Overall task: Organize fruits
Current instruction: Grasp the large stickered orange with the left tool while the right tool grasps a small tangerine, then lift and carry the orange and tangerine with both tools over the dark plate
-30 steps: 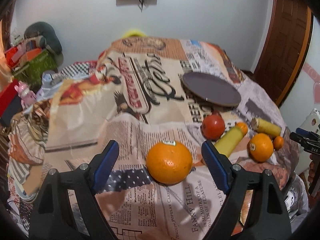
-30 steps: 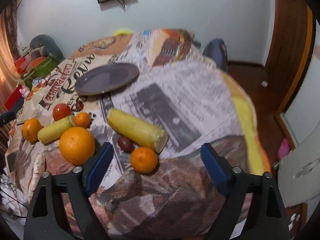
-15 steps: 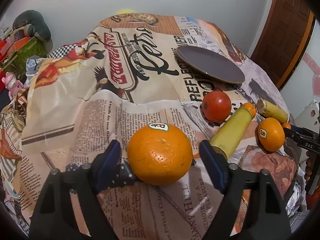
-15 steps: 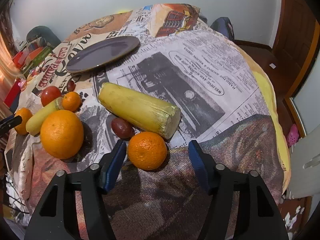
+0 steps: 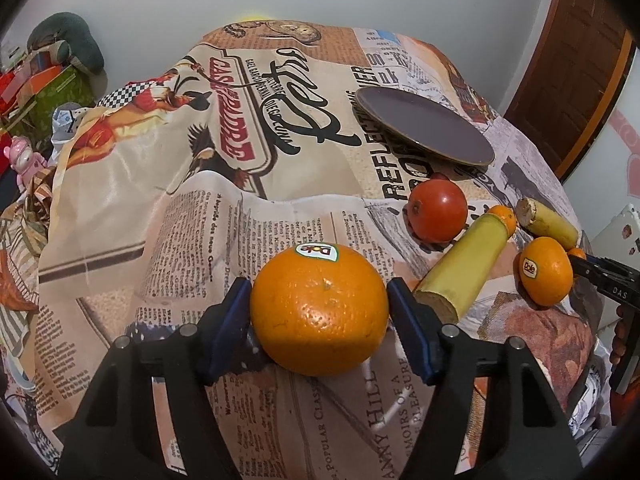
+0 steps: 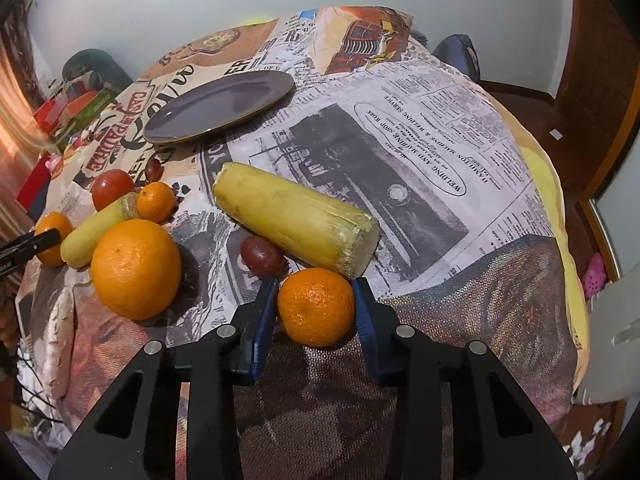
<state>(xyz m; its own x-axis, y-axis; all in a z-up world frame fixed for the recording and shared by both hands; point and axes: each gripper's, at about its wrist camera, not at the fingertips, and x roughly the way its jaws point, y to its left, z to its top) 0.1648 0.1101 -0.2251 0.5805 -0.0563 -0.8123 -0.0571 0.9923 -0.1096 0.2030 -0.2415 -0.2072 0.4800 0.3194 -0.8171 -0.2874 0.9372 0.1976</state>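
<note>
Left gripper (image 5: 319, 303) fingers closing on dimpled round orange (image 5: 319, 312); right gripper (image 6: 316, 304) fingers closing on glossy mandarin (image 6: 316, 307).

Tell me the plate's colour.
Dark purple, with a thin brownish rim; the plate shows best in the right wrist view.

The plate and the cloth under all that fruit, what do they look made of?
The plate looks like glazed ceramic, though that is a guess: dull purple, with a soft sheen and a thin brownish rim. The cloth seems a thin printed fabric with a slight satin shine, since it creases and drapes over the edge.
</note>
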